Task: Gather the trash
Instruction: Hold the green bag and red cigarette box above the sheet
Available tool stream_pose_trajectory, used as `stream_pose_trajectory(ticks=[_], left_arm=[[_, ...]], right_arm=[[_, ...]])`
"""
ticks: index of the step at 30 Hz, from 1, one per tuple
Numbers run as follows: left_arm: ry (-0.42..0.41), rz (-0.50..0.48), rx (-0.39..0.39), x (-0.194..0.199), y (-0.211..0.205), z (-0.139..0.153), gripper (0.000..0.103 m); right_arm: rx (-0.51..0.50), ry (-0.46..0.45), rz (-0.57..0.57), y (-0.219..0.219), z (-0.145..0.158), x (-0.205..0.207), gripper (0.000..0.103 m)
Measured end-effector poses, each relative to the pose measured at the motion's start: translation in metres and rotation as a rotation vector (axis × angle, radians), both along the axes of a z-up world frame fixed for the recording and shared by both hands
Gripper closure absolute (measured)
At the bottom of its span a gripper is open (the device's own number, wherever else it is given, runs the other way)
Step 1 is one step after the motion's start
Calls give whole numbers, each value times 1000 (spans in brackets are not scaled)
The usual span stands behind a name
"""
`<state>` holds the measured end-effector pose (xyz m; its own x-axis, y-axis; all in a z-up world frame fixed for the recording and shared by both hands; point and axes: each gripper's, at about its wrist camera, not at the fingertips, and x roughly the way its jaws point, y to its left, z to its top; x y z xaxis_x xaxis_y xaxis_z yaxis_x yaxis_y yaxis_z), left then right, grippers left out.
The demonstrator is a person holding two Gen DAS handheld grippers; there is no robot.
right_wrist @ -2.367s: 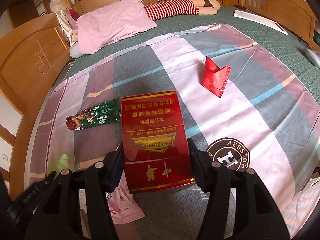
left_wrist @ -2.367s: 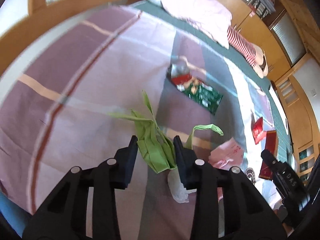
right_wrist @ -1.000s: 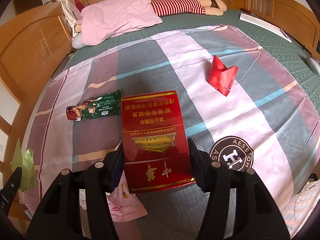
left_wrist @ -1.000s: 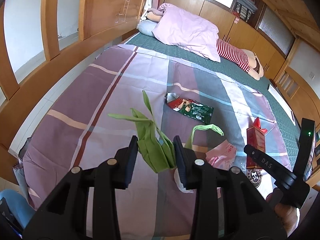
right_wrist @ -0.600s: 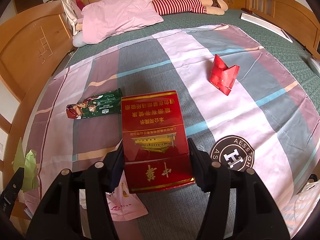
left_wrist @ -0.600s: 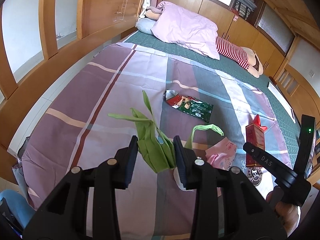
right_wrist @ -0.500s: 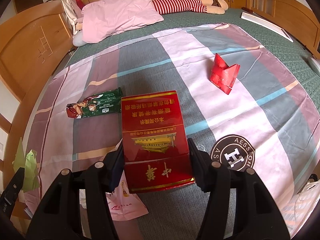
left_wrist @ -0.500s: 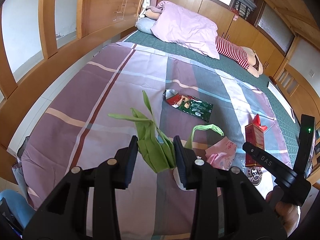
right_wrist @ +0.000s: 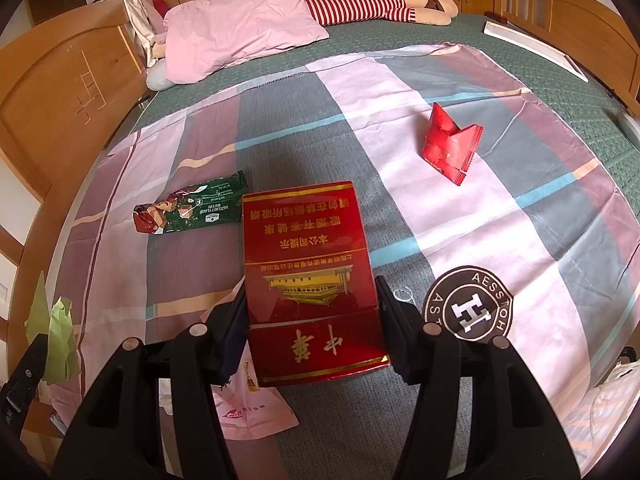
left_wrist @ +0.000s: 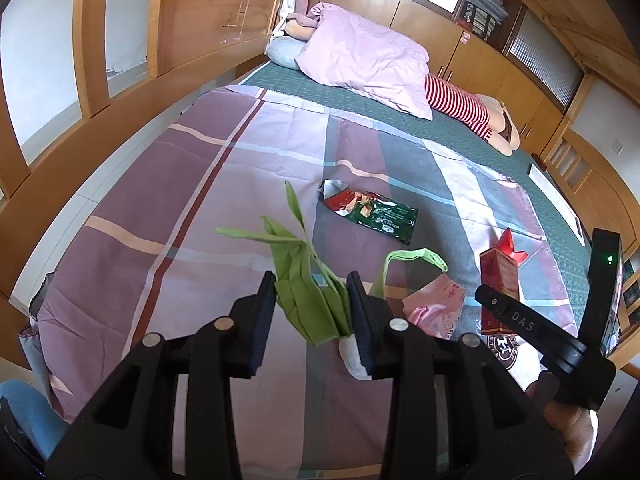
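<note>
Above the striped bedspread [right_wrist: 520, 208], red cigarette box [right_wrist: 312, 276] pinched in right gripper [right_wrist: 312, 308], green bag [left_wrist: 310, 300] clamped in left gripper [left_wrist: 312, 308], box not yet bagged. Left on the bedspread: green wafer wrapper [right_wrist: 192, 208] beyond the box, red packet [right_wrist: 450, 148] toward the far right, pink wrapper [right_wrist: 248, 412] beneath the box. Bag mouth and contents hidden in folds; pink wrapper partly covered.
</note>
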<state>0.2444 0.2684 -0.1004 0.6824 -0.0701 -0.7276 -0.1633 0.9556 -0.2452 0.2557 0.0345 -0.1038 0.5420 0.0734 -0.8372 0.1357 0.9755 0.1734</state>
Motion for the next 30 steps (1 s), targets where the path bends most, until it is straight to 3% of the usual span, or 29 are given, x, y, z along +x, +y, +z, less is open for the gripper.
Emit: stream_pose_trajectory(ticks=[24,30], left_arm=[[-5,-34,-18,-1,-3,-1,66],[-20,-64,-81,-1,-3,0,66]], right_arm=[[19,20,6,-1,-5,1,45],[87,-33,-39,-14,4,-4,45]])
